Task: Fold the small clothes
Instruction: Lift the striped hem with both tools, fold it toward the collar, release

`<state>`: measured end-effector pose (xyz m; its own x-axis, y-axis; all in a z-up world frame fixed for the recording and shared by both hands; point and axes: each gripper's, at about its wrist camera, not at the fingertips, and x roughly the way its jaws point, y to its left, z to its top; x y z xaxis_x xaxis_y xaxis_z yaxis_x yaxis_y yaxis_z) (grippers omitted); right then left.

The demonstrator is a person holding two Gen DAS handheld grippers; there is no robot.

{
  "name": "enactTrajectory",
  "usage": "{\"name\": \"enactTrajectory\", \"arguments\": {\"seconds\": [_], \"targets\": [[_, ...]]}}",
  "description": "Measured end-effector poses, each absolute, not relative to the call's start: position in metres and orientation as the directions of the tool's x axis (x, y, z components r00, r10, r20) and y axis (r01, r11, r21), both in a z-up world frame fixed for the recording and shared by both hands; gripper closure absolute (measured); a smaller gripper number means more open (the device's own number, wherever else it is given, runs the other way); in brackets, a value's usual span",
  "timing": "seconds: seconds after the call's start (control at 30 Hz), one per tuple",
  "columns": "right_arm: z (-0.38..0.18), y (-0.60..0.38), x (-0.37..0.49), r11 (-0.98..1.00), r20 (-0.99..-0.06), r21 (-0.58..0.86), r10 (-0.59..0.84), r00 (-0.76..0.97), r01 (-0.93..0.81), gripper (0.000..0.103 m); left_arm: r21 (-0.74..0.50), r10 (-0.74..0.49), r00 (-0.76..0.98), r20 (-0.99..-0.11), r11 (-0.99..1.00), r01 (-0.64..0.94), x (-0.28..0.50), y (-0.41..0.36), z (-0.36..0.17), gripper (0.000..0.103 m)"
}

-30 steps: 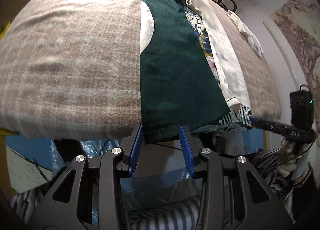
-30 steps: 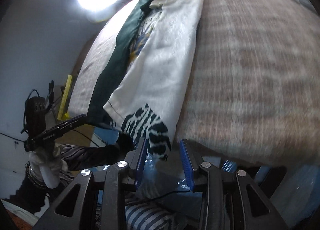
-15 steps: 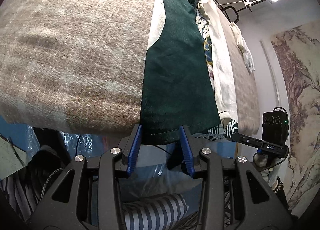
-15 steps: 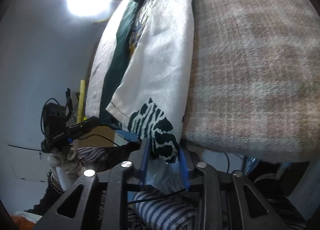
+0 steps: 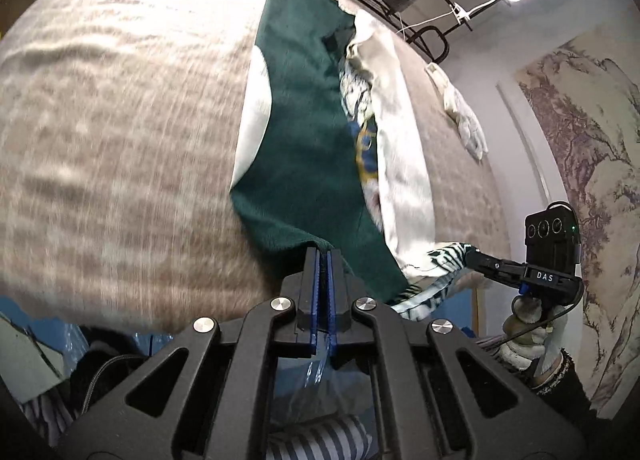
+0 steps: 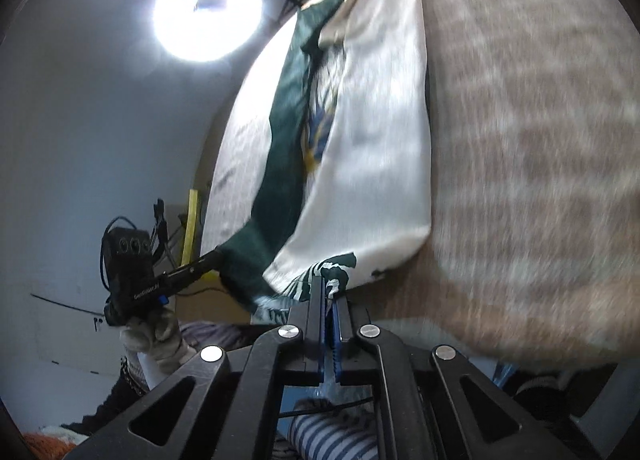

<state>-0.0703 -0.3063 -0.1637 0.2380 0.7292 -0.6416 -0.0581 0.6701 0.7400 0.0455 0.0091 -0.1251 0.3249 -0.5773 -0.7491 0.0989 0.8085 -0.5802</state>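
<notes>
Garment point(image 5: 312, 164) hem | both grippers' fingers just closed on it, lifted

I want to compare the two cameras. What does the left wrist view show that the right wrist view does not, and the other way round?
Only the left wrist view: a white glove lying on the blanket, a landscape wall painting, and the right gripper seen from the side.

Only the right wrist view: a bright round lamp, a yellow stick, and the left gripper from the side.

Both: the green and white garment on the plaid blanket, with each gripper's jaws shut on its near hem.
</notes>
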Motion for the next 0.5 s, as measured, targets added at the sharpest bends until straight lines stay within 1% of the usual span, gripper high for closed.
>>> {"name": "enactTrajectory", "arguments": {"seconds": [0.17,0.37,0.5], "targets": [[-0.150,-0.314,-0.050,0.685,-0.641,0.725,0.709,0.293,-0.071,0.103,-0.567,-0.562,0.353,-0.748,0.817,0.099,0.070,0.011,-0.113,0.102],[-0.140,-0.327,-0.022,0.686,-0.629,0.726,0.694,0.350,-0.055,0.103,-0.573,-0.544,0.397,-0.739,0.818,0.054,0.114,0.017,-0.106,0.103],[-0.138,-0.326,0.006,0.707,-0.642,0.706,0.667,0.378,-0.047,0.103,-0.541,-0.513,0.405,-0.756,0.839,0.053,0.148,0.009,-0.106,0.103]]}}
